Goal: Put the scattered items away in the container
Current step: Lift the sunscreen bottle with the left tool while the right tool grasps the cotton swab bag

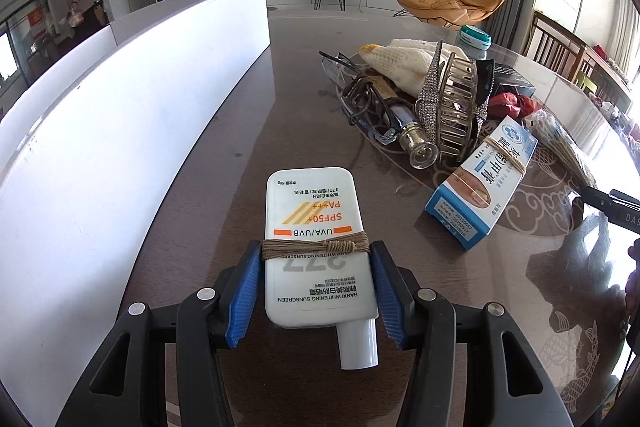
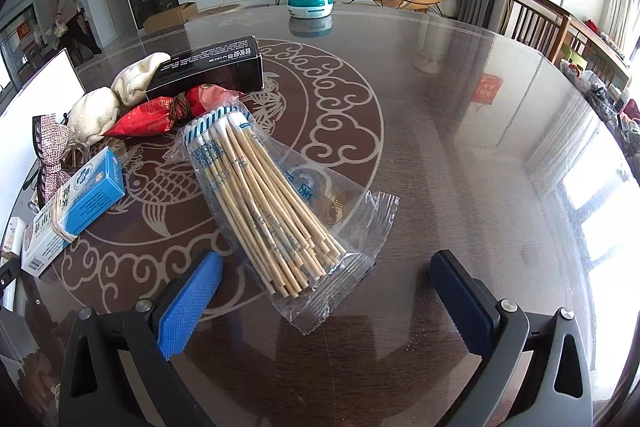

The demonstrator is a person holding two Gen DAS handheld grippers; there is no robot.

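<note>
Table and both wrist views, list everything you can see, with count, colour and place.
Flat plastic sunscreen bottle: one, white, between the left fingers.
Tall container wall: one, white, left of the bottle.
Cardboard medicine box: one, blue and white, right of the bottle.
Bag of wooden sticks: one, clear with tan sticks, ahead of the right fingers.
Knitted glove: one, cream, in the pile.
Rectangular carton: one, black, behind the red packet.
Crinkled foil packet: one, red.
Round jar: one, teal and white, far table edge.
Left gripper: closed on the bottle.
Right gripper: open, empty.
</note>
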